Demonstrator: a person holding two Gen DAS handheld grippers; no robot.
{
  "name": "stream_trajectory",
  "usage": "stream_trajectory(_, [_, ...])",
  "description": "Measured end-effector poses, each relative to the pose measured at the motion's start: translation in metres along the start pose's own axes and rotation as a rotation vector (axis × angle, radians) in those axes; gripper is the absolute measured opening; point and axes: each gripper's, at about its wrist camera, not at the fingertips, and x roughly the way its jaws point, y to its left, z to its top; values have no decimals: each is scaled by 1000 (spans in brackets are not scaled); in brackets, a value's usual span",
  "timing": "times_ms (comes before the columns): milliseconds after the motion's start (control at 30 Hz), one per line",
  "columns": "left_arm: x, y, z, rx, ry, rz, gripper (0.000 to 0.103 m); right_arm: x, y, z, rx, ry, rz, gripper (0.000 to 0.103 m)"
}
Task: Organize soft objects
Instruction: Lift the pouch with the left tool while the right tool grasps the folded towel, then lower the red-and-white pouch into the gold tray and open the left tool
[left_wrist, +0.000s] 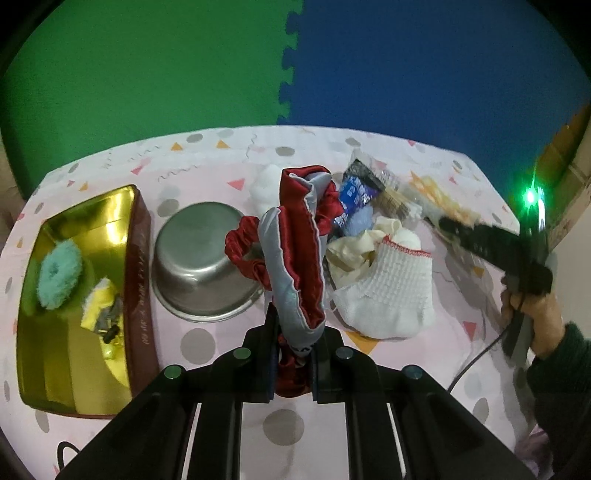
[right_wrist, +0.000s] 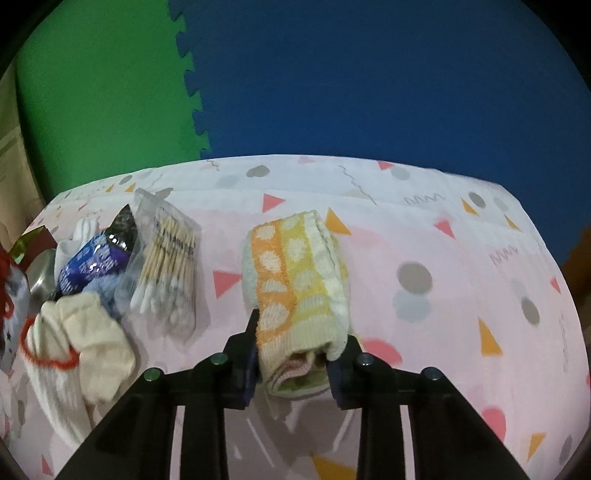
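satin cloth (left_wrist: 295, 254), red and grey, hangs crumpled from left tongs (left_wrist: 293, 363).

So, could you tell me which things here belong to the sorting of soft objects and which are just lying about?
Job:
- red and grey cloth
- rolled towel
- white sock
- gold box
- steel bowl

Lying about:
- cotton swabs
- blue packet
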Motion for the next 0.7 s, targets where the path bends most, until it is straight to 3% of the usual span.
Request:
stream_trajectory(467, [-39, 26, 5, -44, -68, 54, 11, -34, 6, -39, 17, 11, -75, 30])
stream_trajectory(700, [-51, 67, 12, -82, -91, 157, 11, -39, 10, -46, 23, 14, -110, 30])
